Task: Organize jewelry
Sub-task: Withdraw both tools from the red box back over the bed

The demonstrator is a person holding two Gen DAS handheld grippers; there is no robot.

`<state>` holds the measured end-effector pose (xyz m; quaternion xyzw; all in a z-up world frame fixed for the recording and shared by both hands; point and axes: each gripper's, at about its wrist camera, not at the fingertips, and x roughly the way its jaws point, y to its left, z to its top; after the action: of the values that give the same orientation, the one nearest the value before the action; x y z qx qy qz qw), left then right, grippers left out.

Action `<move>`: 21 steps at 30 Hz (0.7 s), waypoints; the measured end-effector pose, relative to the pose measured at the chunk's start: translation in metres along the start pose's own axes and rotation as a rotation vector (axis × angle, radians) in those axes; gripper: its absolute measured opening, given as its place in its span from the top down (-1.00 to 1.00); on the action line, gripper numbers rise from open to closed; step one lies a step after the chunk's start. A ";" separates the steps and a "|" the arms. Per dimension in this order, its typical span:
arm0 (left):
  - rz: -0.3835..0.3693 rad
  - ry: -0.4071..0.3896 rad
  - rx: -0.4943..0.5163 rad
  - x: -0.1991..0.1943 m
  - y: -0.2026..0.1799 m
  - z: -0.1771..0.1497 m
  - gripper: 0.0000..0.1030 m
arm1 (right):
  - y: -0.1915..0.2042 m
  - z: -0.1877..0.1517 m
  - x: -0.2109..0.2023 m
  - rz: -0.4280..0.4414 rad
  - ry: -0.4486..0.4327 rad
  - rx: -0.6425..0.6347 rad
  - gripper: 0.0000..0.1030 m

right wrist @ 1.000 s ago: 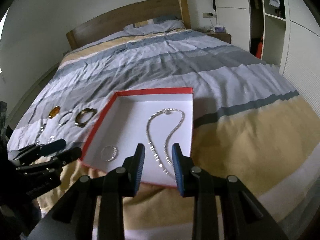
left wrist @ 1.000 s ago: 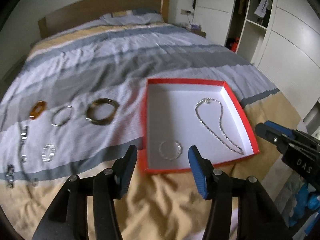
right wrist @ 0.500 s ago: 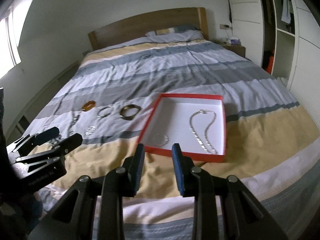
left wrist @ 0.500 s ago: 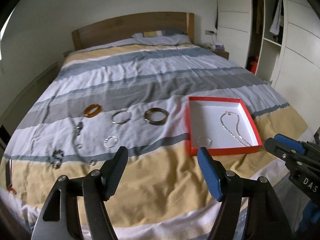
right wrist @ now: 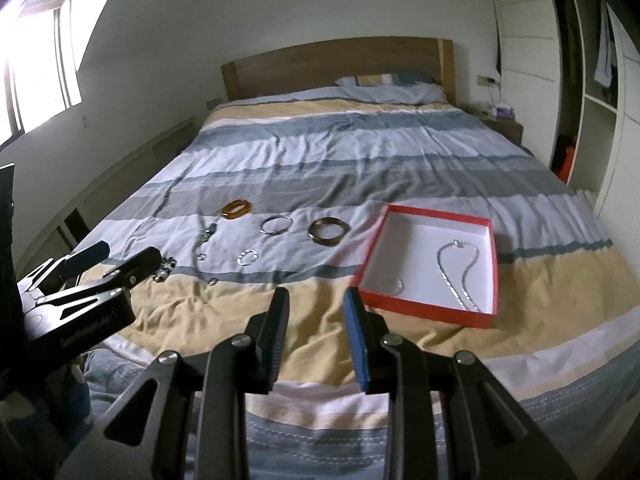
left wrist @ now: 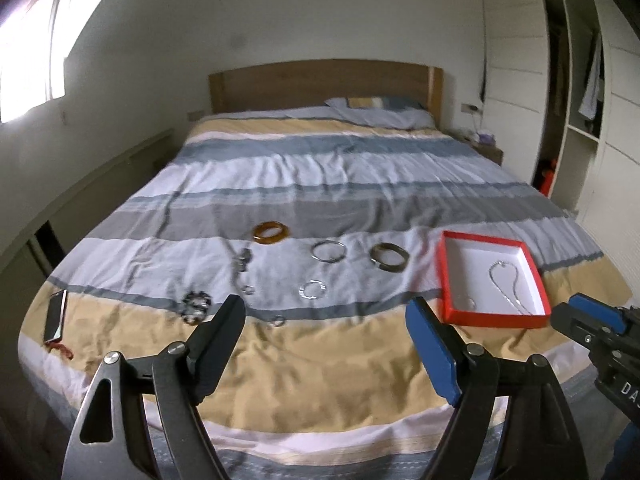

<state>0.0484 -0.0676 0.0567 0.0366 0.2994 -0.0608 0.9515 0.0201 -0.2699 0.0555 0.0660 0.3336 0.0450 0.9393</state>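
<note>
Nearest, the left gripper point(left wrist: 324, 344) is opening wide and empty; the right gripper point(right wrist: 316, 334) stands narrow, holding nothing. Beyond, the red box point(right wrist: 492, 268) on the bed point(right wrist: 360, 152) contains a silver necklace point(right wrist: 460, 268); bangles point(right wrist: 326, 230) lie left of it.

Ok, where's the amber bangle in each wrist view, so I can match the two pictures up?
Left wrist view: the amber bangle lies left of centre on the bed, at the far left end of the bangle row.
Right wrist view: the amber bangle is also left of centre, again at the far left end of that row.
Shared landmark: the red box with the silver necklace, right of the bangles in both views.
</note>
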 end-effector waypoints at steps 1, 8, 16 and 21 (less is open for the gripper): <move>0.001 0.000 -0.010 -0.002 0.004 0.000 -0.58 | 0.004 0.001 -0.002 0.005 -0.001 -0.003 0.48; 0.034 -0.019 -0.070 -0.020 0.034 -0.007 -0.58 | 0.028 0.001 -0.021 0.013 -0.029 -0.039 0.48; 0.084 -0.002 -0.125 -0.027 0.073 -0.027 -0.60 | 0.044 -0.003 -0.024 0.021 -0.028 -0.053 0.47; 0.104 0.041 -0.187 -0.020 0.111 -0.041 -0.60 | 0.046 -0.005 -0.016 0.042 -0.028 -0.039 0.25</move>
<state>0.0242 0.0488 0.0382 -0.0357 0.3207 0.0175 0.9463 0.0030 -0.2263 0.0690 0.0552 0.3178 0.0705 0.9439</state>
